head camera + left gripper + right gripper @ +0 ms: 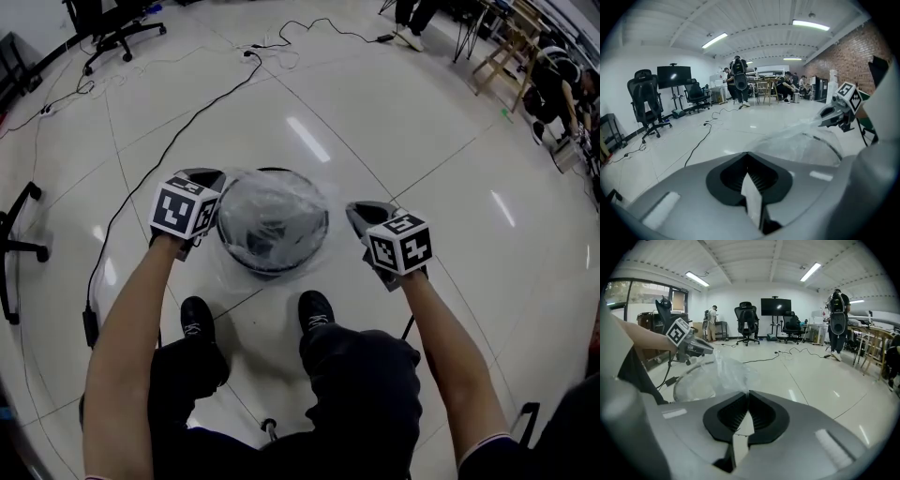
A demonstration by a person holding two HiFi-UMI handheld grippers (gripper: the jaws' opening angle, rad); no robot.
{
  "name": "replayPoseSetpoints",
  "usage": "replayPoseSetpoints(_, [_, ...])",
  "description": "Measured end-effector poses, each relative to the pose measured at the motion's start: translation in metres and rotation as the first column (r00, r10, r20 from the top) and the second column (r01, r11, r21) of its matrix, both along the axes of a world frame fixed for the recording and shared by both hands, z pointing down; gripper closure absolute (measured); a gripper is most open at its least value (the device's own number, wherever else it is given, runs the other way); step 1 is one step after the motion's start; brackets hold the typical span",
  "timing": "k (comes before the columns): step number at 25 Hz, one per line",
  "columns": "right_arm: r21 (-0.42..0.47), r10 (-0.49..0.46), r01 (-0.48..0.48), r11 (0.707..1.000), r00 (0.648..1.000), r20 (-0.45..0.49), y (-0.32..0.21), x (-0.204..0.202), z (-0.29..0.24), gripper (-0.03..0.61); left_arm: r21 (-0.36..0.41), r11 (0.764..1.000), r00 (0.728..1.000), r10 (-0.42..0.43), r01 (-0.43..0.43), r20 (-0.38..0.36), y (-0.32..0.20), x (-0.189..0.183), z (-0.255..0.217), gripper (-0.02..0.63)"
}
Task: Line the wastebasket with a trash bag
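1. The left gripper [204,178], at the wastebasket's [274,268] left rim, pinches the trash bag [272,208] film. The right gripper [362,216], just right of the wastebasket, pinches it too.
2. The bag lies stretched over the wastebasket's mouth. Pulling harder could tear the thin film or slip it free.

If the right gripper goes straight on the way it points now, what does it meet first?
The right gripper is shut on the trash bag film. Beyond that, its line seems to reach bare floor beside the wastebasket, not the rim; depth is unclear.
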State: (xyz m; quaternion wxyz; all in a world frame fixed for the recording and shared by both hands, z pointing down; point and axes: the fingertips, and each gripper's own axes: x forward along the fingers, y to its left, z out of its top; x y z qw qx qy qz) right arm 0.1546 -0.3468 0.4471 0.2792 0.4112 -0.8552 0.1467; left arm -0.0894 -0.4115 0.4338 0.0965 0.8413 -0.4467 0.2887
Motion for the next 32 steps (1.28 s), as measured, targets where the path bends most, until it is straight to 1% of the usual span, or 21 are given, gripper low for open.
replayPoseSetpoints(6, [0.001, 0.030, -0.030, 1.000, 1.000, -0.005, -0.034, 0.004, 0.009, 0.577, 0.003, 0.999, 0.999, -0.043, 0.043, -0.010, -0.021, -0.006, 0.006, 0.601])
replayPoseSetpoints(12, [-0.042, 0.060, -0.058, 0.997, 0.997, 0.050, -0.064, 0.001, 0.034, 0.577, -0.026, 0.997, 0.997, -0.073, 0.073, -0.021, -0.045, -0.008, 0.029, 0.601])
replayPoseSetpoints(15, [-0.074, 0.059, -0.055, 0.996, 0.997, 0.059, -0.075, -0.003, 0.054, 0.577, -0.048, 0.995, 0.996, -0.085, 0.083, -0.023, -0.054, -0.010, 0.045, 0.601])
replayPoseSetpoints(17, [-0.101, 0.053, -0.047, 0.994, 0.997, 0.059, -0.080, -0.004, 0.067, 0.577, -0.067, 0.994, 0.996, -0.088, 0.086, -0.028, -0.058, -0.011, 0.056, 0.601])
replayPoseSetpoints(18, [-0.116, 0.048, -0.040, 0.992, 0.997, 0.062, -0.082, -0.005, 0.074, 0.577, -0.081, 0.993, 0.995, -0.093, 0.090, -0.044, -0.060, -0.012, 0.061, 0.601])
replayPoseSetpoints(21, [-0.158, 0.023, -0.010, 0.987, 0.996, 0.082, -0.085, -0.011, 0.090, 0.577, -0.132, 0.984, 0.980, -0.139, 0.120, -0.142, -0.064, -0.021, 0.069, 0.601])
replayPoseSetpoints(22, [-0.168, 0.016, -0.001, 0.986, 0.996, 0.087, -0.085, -0.013, 0.094, 0.577, -0.147, 0.981, 0.976, -0.149, 0.126, -0.159, -0.063, -0.024, 0.071, 0.601])
replayPoseSetpoints(27, [-0.199, 0.001, 0.020, 0.980, 0.995, 0.101, -0.087, -0.023, 0.110, 0.577, -0.211, 0.971, 0.979, -0.149, 0.117, -0.142, -0.050, -0.040, 0.094, 0.601])
replayPoseSetpoints(32, [-0.209, 0.001, 0.023, 0.978, 0.994, 0.113, -0.085, -0.026, 0.122, 0.577, -0.260, 0.959, 0.979, -0.149, 0.109, -0.139, -0.023, -0.045, 0.120, 0.601])
